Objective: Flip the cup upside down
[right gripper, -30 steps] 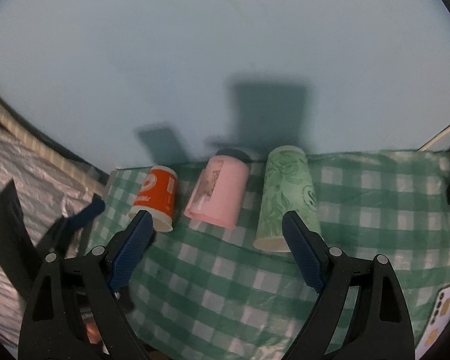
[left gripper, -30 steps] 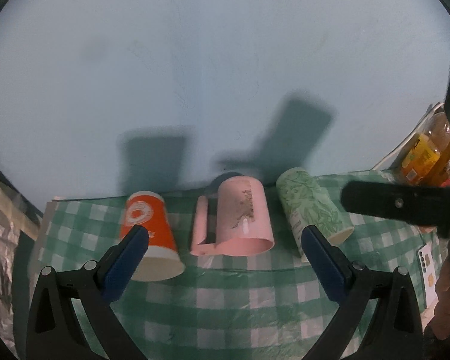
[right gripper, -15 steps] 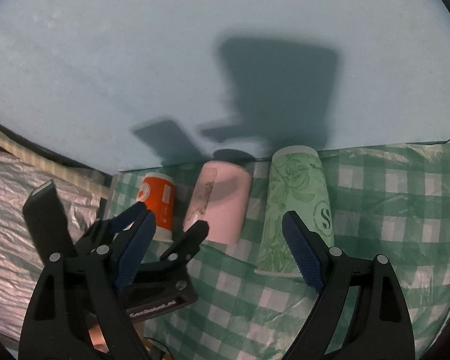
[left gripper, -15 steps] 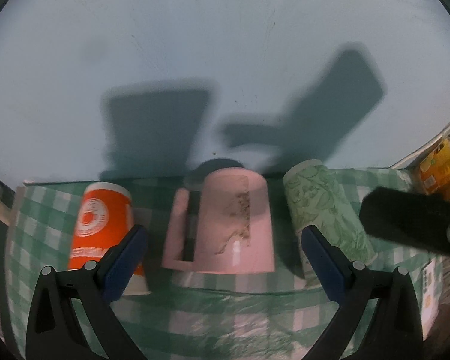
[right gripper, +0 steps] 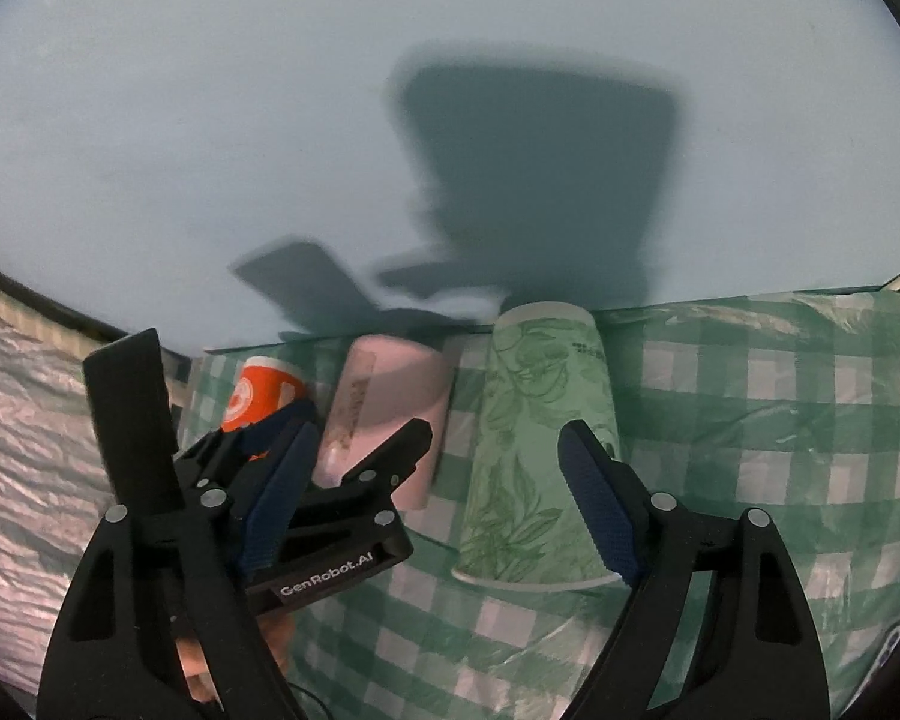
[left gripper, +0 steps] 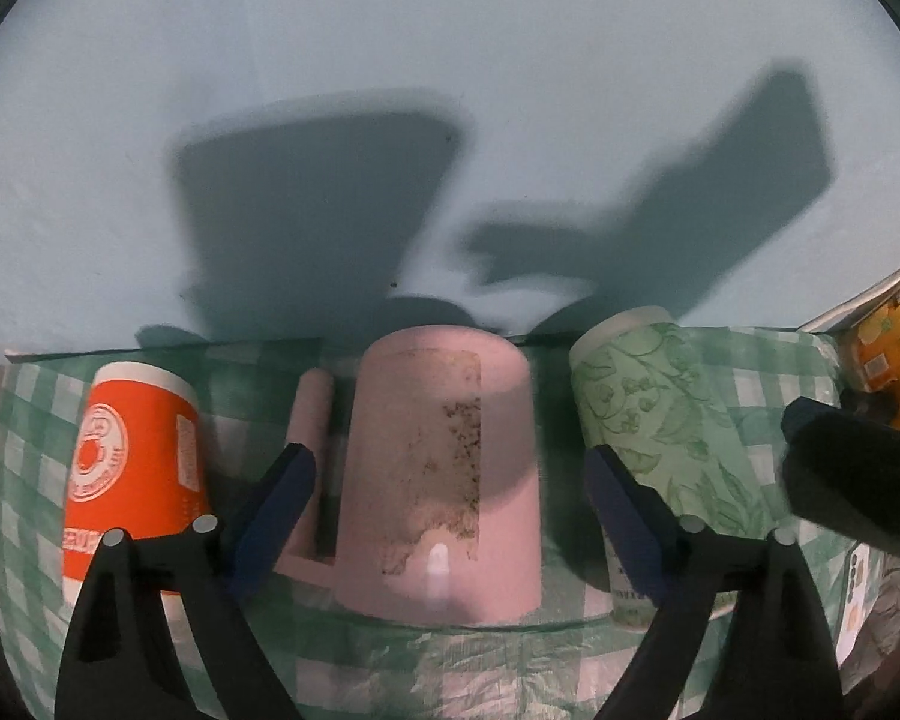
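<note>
Black tool (left gripper: 444, 534) frames, blue ribbed pads (right gripper: 594, 504), silver screws, "GenRobot.AI" lettering.

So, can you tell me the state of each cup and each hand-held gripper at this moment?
Orange cup: upside down.
Pink mug: upside down.
Green cup: upside down.
Left hand-held gripper: open, around the pink mug.
Right hand-held gripper: open, at the green cup.

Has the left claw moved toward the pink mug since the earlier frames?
Yes. The left claw has closed in: the pink mug now fills the gap between its open fingers, looming larger.
</note>
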